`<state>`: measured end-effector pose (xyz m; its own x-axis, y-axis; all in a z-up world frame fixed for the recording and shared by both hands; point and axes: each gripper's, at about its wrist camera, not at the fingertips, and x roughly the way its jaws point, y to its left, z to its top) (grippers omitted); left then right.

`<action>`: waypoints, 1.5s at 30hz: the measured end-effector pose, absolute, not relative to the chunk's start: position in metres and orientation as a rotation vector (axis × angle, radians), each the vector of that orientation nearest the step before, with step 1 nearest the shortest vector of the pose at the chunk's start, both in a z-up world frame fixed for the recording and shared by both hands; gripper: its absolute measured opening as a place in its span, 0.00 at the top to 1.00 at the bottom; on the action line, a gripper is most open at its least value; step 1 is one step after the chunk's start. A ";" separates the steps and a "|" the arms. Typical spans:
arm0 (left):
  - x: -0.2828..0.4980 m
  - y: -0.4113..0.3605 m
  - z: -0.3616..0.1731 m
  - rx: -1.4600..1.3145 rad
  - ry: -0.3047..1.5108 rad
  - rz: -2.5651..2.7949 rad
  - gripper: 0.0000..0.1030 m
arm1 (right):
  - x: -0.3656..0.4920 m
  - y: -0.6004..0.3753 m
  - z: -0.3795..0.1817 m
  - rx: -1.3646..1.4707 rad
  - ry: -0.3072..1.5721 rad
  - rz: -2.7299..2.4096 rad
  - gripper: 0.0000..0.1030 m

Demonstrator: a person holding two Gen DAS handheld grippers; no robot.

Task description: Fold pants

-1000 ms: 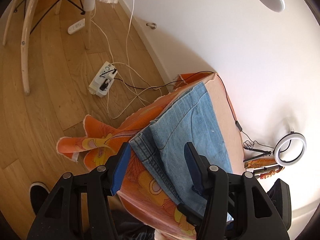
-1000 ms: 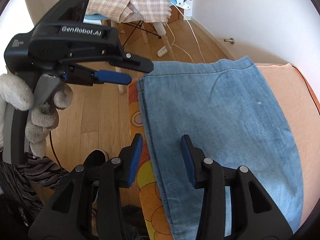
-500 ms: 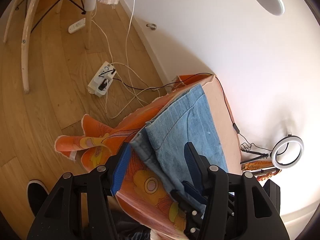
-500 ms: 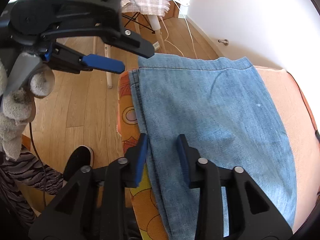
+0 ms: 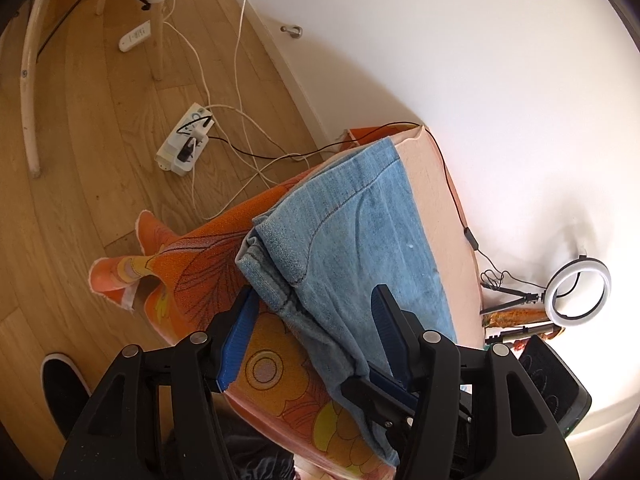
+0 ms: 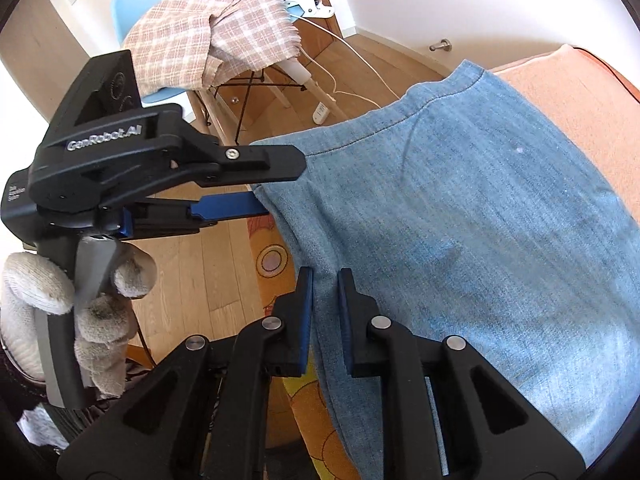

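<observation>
A: The pants [image 6: 472, 216], light blue denim folded into a long strip, lie on a worktop [image 6: 576, 92] covered with a peach cloth. Their left edge runs along the worktop's side, and their hem end reaches toward the far corner.

B: And what is around it?

A: An orange cloth with a yellow flower print [image 5: 208, 256] hangs over the side of the worktop toward a wooden plank floor [image 5: 80, 184]. On the floor there is a white power strip [image 5: 185, 145] with white and black cables. Behind stands a pale blue chair [image 6: 160, 96] with a pink and white checked cloth [image 6: 212, 28] thrown over it. The wall is white, and a white ring light on a small stand [image 5: 580, 292] sits beyond the worktop's far end.

B: How does the right gripper [image 6: 325, 280] stand?

A: Its jaws are narrow, pinching the left edge of the pants, with the denim between the blue pads.

B: And the left gripper [image 5: 314, 308]?

A: Its jaws are about half open and opening. They straddle the thick seamed edge of the pants, but the pads do not press on it. In the right wrist view, a hand in a grey knitted glove [image 6: 80, 304] holds its handle.
</observation>
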<state>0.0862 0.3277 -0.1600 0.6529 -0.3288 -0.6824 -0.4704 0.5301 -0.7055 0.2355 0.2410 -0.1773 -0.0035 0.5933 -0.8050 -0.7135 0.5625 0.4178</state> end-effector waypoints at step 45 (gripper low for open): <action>0.077 0.148 -0.081 -0.296 0.769 -0.317 0.89 | 0.369 0.096 -0.192 0.467 1.367 0.620 0.33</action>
<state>0.0768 0.1477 -0.0812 0.6762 -0.3836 -0.6289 0.1706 0.9120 -0.3730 0.3692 0.0958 -0.1915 0.0874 0.6533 -0.7521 -0.1363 0.7557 0.6406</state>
